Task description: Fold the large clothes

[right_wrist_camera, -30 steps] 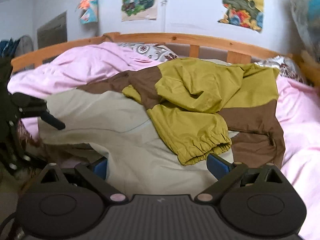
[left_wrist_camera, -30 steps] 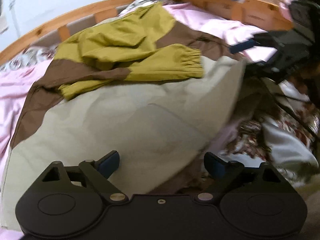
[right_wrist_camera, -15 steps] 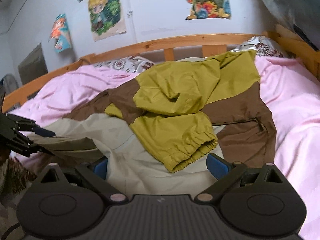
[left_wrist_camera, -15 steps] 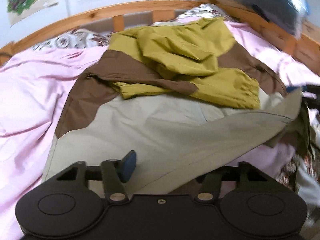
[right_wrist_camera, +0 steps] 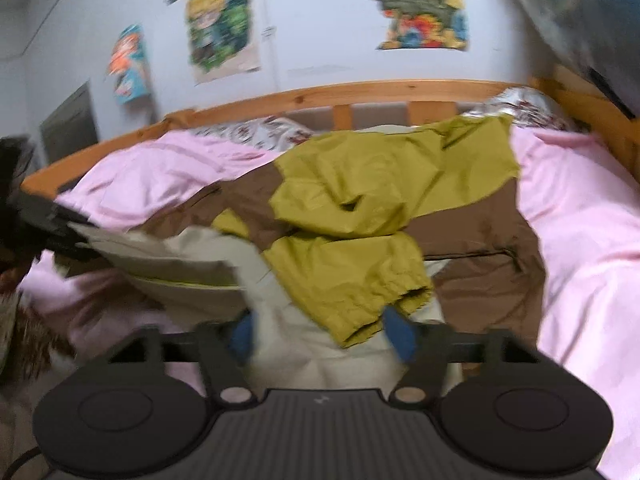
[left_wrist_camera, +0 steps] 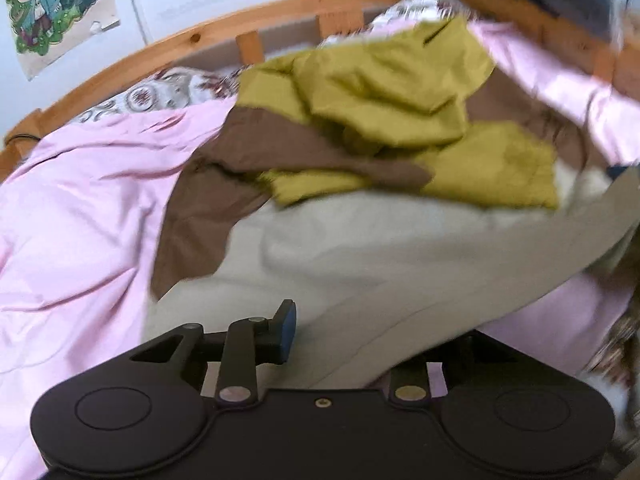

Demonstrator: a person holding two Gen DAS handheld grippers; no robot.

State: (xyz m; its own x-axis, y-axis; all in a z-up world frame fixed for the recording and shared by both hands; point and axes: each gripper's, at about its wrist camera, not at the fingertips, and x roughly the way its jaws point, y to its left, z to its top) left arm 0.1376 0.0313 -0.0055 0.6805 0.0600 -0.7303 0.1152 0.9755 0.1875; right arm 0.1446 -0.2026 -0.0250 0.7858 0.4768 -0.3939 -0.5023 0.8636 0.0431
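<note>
A large jacket (left_wrist_camera: 360,240) in cream, brown and olive lies on the pink bedding (left_wrist_camera: 80,220); it also shows in the right wrist view (right_wrist_camera: 360,200). My left gripper (left_wrist_camera: 360,332) is shut on the cream hem (left_wrist_camera: 400,312), which drapes over and hides its right finger. My right gripper (right_wrist_camera: 324,332) is closed on the cream hem (right_wrist_camera: 320,344) below the olive sleeve cuff (right_wrist_camera: 380,300). The left gripper shows at the left of the right wrist view (right_wrist_camera: 60,232), holding a lifted cream edge.
A wooden bed frame (right_wrist_camera: 320,96) runs behind and to the right. Patterned pillows (right_wrist_camera: 260,132) lie at the head. Posters (right_wrist_camera: 416,4) hang on the wall. Patterned fabric (left_wrist_camera: 624,340) hangs off the bed's near edge.
Both grippers have closed on the cream hem and lifted it. Both views have swung, with the jacket nearer the middle and the hem rising off the bed.
</note>
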